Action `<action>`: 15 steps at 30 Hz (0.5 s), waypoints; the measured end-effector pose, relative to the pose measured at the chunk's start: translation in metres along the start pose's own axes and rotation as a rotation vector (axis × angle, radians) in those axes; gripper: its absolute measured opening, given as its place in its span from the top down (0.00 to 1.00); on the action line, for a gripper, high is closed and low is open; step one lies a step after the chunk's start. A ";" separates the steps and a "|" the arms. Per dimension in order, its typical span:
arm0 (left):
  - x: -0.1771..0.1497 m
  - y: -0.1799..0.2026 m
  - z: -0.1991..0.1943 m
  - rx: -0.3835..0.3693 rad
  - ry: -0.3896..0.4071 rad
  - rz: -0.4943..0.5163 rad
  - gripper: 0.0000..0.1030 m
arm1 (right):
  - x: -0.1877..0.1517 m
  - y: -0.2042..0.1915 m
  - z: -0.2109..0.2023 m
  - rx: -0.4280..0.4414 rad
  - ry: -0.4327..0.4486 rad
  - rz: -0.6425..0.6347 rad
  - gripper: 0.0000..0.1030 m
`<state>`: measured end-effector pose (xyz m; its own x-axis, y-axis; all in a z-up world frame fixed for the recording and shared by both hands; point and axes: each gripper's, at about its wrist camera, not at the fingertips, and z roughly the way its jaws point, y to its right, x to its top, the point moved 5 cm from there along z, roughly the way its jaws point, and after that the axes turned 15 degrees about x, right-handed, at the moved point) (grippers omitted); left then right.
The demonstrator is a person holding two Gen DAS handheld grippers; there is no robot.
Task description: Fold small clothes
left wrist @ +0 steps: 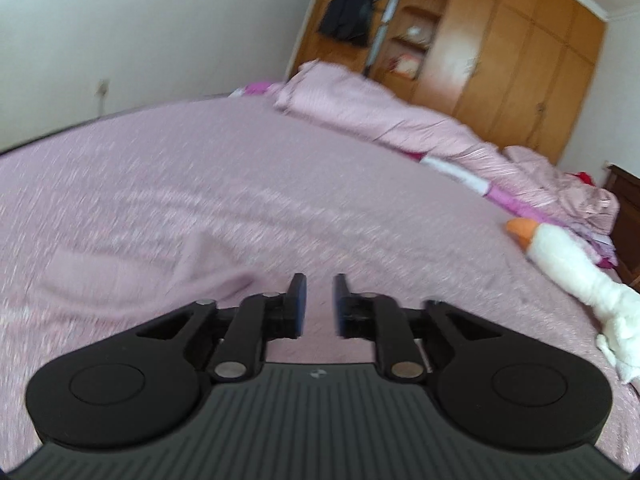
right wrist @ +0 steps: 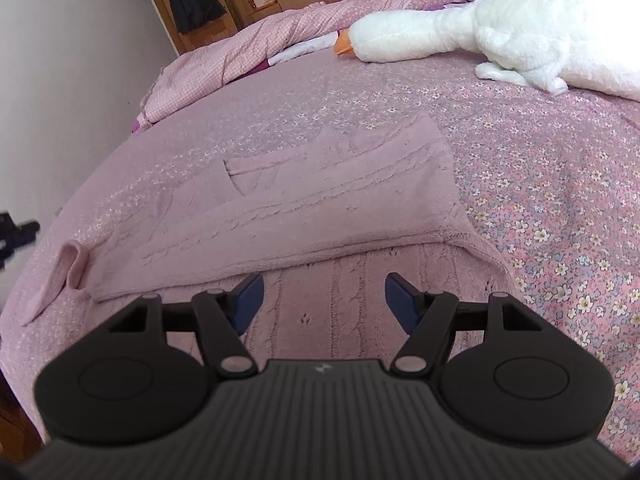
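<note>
A small pale pink knitted sweater (right wrist: 320,208) lies flat on the flowered pink bedspread (right wrist: 540,184), partly folded over on itself, with one sleeve cuff (right wrist: 70,264) sticking out at the left. My right gripper (right wrist: 324,300) hovers wide open just above the sweater's near part, nothing between its blue pads. In the left wrist view the picture is blurred; a fold of the sweater (left wrist: 132,256) shows left of my left gripper (left wrist: 320,300), which is open with a narrow gap and holds nothing.
A white plush goose (right wrist: 500,36) with an orange beak lies at the back right of the bed; the same goose (left wrist: 580,276) sits right of the left gripper. A rumpled pink duvet (left wrist: 380,112) lines the far edge. A wooden wardrobe (left wrist: 500,48) stands behind, a white wall (right wrist: 60,80) at left.
</note>
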<state>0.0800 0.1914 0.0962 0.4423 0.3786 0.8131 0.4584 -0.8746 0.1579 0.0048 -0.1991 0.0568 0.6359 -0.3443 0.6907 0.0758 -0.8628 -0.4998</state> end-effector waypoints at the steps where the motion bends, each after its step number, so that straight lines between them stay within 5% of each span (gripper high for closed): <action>1: -0.004 -0.006 0.006 0.015 -0.017 -0.012 0.46 | -0.001 0.001 0.000 0.001 -0.002 0.003 0.33; 4: -0.013 -0.022 0.021 0.067 -0.044 -0.038 0.29 | -0.003 0.002 0.004 0.004 -0.010 0.008 0.33; 10: -0.026 -0.036 0.056 0.019 -0.145 -0.156 0.20 | -0.007 0.002 0.010 0.007 -0.030 0.010 0.33; 15: -0.020 -0.039 0.097 0.072 -0.176 -0.275 0.16 | -0.009 0.005 0.013 -0.003 -0.040 0.013 0.33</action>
<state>0.1281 0.2476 0.0191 0.4177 0.6497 0.6352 0.6300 -0.7108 0.3128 0.0096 -0.1952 0.0413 0.6671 -0.3408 0.6624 0.0646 -0.8594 -0.5072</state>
